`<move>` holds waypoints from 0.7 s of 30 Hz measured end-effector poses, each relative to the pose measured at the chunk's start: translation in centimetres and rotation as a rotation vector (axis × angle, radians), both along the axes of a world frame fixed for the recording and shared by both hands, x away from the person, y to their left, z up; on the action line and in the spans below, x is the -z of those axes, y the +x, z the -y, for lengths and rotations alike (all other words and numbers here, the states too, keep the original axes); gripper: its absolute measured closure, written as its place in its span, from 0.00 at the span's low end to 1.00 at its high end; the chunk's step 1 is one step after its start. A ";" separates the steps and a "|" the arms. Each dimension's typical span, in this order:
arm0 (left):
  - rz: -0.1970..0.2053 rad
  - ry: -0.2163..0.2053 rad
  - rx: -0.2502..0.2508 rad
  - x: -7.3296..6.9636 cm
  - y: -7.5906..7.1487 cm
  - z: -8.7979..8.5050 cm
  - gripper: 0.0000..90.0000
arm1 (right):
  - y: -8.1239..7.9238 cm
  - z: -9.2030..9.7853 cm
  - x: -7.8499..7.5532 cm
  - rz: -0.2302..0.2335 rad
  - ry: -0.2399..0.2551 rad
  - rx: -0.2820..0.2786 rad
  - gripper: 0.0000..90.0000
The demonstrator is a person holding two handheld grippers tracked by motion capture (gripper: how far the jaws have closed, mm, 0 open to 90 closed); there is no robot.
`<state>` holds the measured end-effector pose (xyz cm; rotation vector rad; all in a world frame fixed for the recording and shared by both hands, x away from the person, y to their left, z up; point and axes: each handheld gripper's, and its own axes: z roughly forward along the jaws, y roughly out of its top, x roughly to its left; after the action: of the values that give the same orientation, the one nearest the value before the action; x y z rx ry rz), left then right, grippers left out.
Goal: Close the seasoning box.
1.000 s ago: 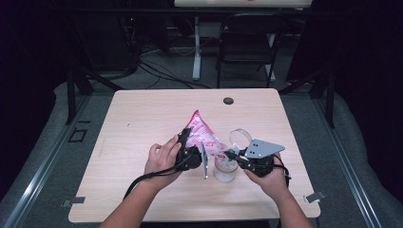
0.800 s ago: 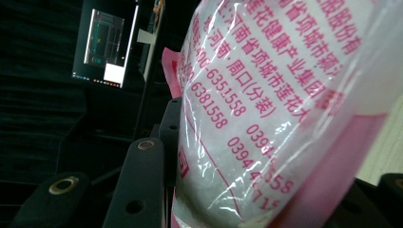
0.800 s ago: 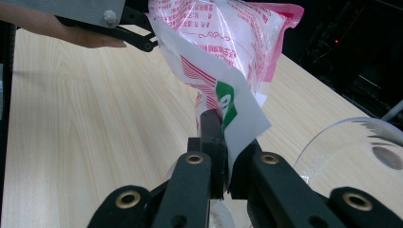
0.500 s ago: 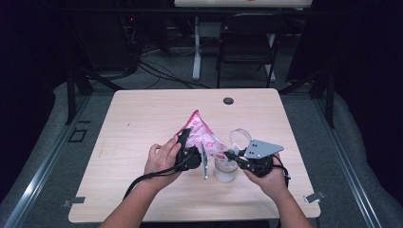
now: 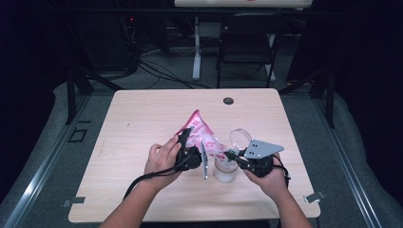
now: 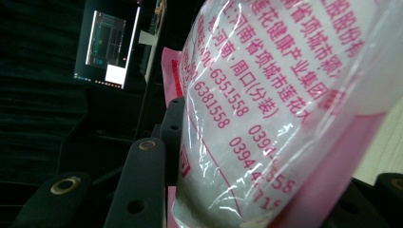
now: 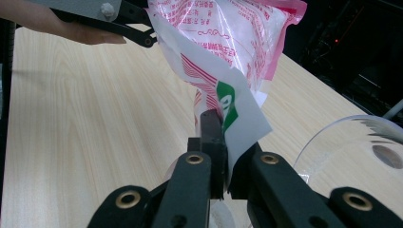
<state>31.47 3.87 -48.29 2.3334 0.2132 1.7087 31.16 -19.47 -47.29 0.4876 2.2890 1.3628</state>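
1. Left gripper (image 5: 190, 153): jaws clamped around the body of the pink-and-white bag (image 5: 202, 135), held tilted above the table (image 5: 142, 118).
2. Right gripper (image 5: 233, 156): jaws pinched tight on the bag's lower corner.
3. Clear jar (image 5: 225, 170) sits directly below that corner, lid (image 5: 240, 137) just behind.

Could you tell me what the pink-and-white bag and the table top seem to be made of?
Pink-and-white printed bag: thin glossy plastic film, judging by its creases, glare and the white contents showing through. Pale table top: wood-grain surface, matt; probably laminate, though solid wood is possible.
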 end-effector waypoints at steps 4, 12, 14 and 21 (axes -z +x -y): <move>0.001 -0.001 0.001 0.0 0.0 0.0 0.72 | 0.0 0.0 0.0 0.000 0.001 0.001 0.98; 0.005 0.002 0.002 -0.1 0.0 0.1 0.72 | 0.0 0.1 0.0 0.000 -0.002 0.003 0.98; 0.005 0.002 0.004 -0.1 0.0 0.1 0.72 | 0.0 0.1 0.0 0.001 -0.002 0.004 0.98; 0.007 -0.001 0.006 -0.1 0.0 0.1 0.72 | -0.1 0.1 0.0 0.001 -0.002 0.005 0.98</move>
<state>31.48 3.77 -48.17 2.3245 0.2060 1.7139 31.11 -19.54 -47.25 0.4910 2.2866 1.3584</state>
